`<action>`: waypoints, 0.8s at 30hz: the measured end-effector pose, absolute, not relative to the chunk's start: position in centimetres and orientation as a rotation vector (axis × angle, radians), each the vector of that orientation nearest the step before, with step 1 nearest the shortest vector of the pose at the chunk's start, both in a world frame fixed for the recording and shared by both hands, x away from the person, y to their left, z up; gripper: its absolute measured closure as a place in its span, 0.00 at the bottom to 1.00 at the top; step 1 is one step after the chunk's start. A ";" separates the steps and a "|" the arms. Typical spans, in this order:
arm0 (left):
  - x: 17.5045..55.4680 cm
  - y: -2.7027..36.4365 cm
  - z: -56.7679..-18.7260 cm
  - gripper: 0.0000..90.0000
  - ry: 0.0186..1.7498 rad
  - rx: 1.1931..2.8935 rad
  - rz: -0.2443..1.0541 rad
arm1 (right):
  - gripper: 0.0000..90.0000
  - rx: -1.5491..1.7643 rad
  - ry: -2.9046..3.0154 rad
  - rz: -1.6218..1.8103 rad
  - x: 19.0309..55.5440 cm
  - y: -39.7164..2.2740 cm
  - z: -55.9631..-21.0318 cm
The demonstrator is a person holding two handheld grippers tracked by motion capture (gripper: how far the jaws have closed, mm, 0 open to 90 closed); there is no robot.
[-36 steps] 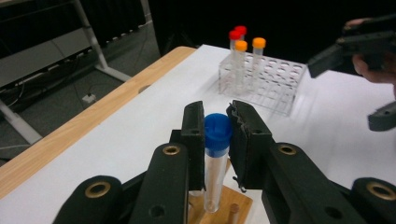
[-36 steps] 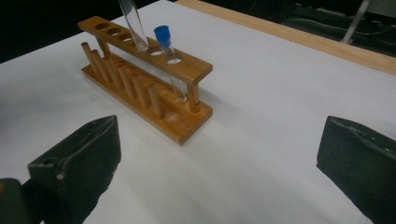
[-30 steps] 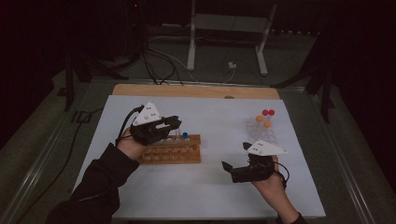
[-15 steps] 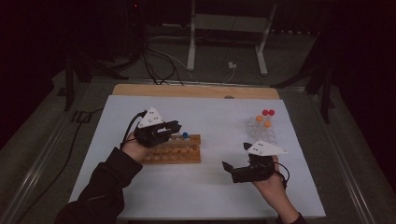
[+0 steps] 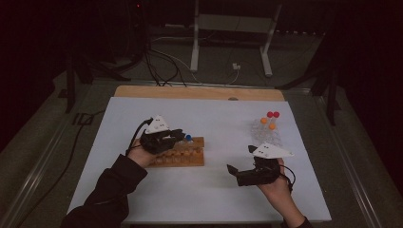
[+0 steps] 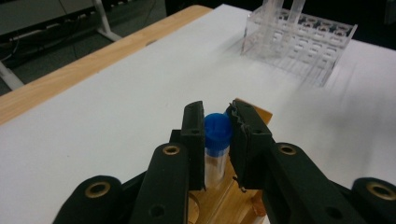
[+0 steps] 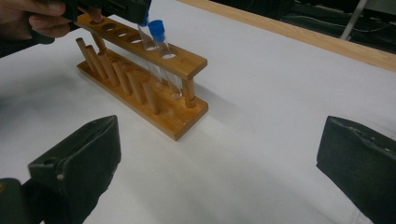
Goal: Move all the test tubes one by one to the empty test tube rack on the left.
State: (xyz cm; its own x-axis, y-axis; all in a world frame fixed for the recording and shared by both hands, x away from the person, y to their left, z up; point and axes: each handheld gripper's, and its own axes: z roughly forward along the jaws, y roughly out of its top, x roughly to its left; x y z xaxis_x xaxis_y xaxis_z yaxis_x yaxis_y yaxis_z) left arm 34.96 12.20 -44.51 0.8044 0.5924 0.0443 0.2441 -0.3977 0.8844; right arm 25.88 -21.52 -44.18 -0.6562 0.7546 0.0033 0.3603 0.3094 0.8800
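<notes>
Left to right. Our left gripper [image 5: 177, 136] sits over the wooden rack [image 5: 183, 156] on the white surface [image 5: 214, 204], jaws clamped on a blue-capped tube [image 6: 217, 140]. In the left gripper view the cap sits squeezed between the two jaws, glass body hanging below them toward the rack's top bar. In the right gripper view two tubes stand in the rack's end holes: the held tube [image 7: 148, 42] runs up into the left jaws, and a second blue-capped tube [image 7: 164, 51] stands free in the last hole, just beside it.

Key relation: the held tube's long axis is near upright, leaning a little, and lined up with its hole. The tube looks well down in the hole; we can't tell if its bottom is seated on the base board. So we judge the next move is a short straight push down along the tube's axis, then release. A sideways shift would jam the glass against the hole's edge or bump the neighbouring tube.

Left hand is the one on the job; nothing else is as near.

Further right, our right gripper [image 5: 237, 171] rests low over bare surface, well apart from the rack, jaws wide open with nothing between them. Behind it stands the clear plastic rack [image 5: 266, 133], holding tubes with red and orange caps [image 5: 270, 119].
</notes>
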 end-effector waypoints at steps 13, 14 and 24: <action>34.9 12.1 -45.2 0.86 0.623 2.001 0.442 | 0.00 0.982 2.173 1.303 25.8 -21.5 -44.2; 34.9 12.1 -45.3 0.86 0.619 1.999 0.444 | 0.00 0.981 2.176 1.301 25.8 -21.5 -44.2; 35.0 12.3 -45.3 0.84 0.628 2.002 0.417 | 0.00 0.980 2.164 1.313 25.8 -21.7 -44.0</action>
